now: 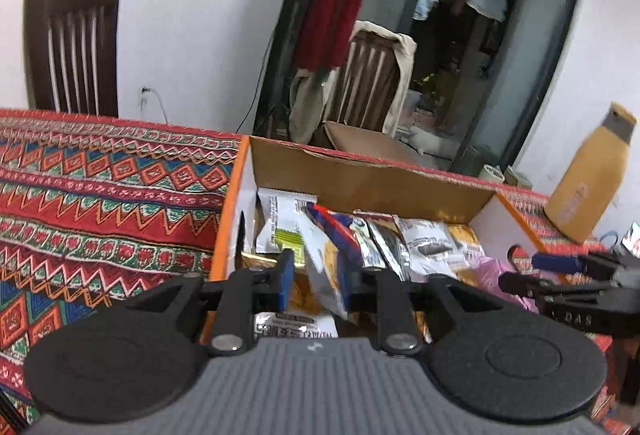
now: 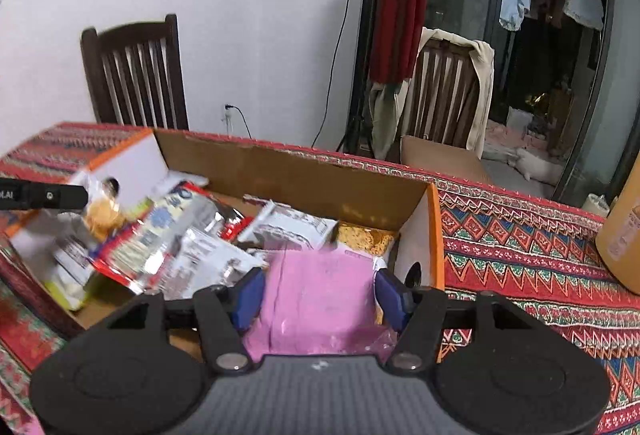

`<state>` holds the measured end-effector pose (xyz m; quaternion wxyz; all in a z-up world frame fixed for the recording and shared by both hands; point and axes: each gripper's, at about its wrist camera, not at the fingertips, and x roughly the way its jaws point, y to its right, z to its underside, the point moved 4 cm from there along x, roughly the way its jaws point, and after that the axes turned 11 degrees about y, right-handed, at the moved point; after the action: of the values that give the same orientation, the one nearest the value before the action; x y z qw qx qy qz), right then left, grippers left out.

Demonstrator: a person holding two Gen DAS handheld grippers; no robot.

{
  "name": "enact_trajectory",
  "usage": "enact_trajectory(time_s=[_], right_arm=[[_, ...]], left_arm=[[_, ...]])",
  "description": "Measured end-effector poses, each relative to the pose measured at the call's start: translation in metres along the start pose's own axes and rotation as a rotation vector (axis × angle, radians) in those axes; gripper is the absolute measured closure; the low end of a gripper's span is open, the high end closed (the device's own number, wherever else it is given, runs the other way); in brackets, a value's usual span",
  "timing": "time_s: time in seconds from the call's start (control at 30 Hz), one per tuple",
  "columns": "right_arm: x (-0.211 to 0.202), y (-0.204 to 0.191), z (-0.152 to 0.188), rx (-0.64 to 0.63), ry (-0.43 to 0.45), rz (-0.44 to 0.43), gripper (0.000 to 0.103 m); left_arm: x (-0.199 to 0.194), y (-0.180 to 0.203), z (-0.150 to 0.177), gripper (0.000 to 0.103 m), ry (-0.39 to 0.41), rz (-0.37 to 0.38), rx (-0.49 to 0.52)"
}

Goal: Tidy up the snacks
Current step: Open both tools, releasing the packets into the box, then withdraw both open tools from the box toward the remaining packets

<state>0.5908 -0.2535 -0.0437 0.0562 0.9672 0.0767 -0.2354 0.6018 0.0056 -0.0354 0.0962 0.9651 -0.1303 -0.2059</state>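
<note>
An open cardboard box (image 1: 360, 175) with orange edges sits on the patterned tablecloth and holds several snack packets. My left gripper (image 1: 316, 281) is over the box's near left part, its blue pads (image 1: 286, 275) partly closed around a silver and orange packet (image 1: 320, 275); contact is unclear. My right gripper (image 2: 320, 295) is open above a pink packet (image 2: 320, 291) at the box's near right corner (image 2: 434, 235). It also shows at the right edge of the left wrist view (image 1: 560, 271). Silver, red and white packets (image 2: 168, 235) fill the box's left side.
A tan bottle-shaped carton (image 1: 588, 175) stands on the table right of the box. Two dark wooden chairs (image 2: 136, 75) stand behind the table, one draped with cloth (image 2: 452, 91). A doorway with hanging clothes lies beyond. The patterned tablecloth (image 1: 100, 195) spreads left of the box.
</note>
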Motion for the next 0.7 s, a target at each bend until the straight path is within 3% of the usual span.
enact_trajectory(time_s=[0.03,0.07,0.43,0.7], right_arm=[[0.003,-0.001,0.001,-0.009,-0.002,0.006,0.034],[0.004,-0.002,0.002,-0.019,0.004,0.010,0.026],[-0.042,0.005,-0.012,0.037,0.089,-0.027,0.021],[-0.145,0.001,-0.001,0.034,0.200,-0.051,0.014]], left_arm=[[0.000,0.002,0.003,0.053,0.005,-0.004,0.014],[0.000,0.004,0.005,0.051,0.010,-0.004,0.024],[-0.037,0.030,-0.006,0.038,0.036,0.038,0.051],[-0.138,0.059,0.001,0.024,0.118,0.110,0.133]])
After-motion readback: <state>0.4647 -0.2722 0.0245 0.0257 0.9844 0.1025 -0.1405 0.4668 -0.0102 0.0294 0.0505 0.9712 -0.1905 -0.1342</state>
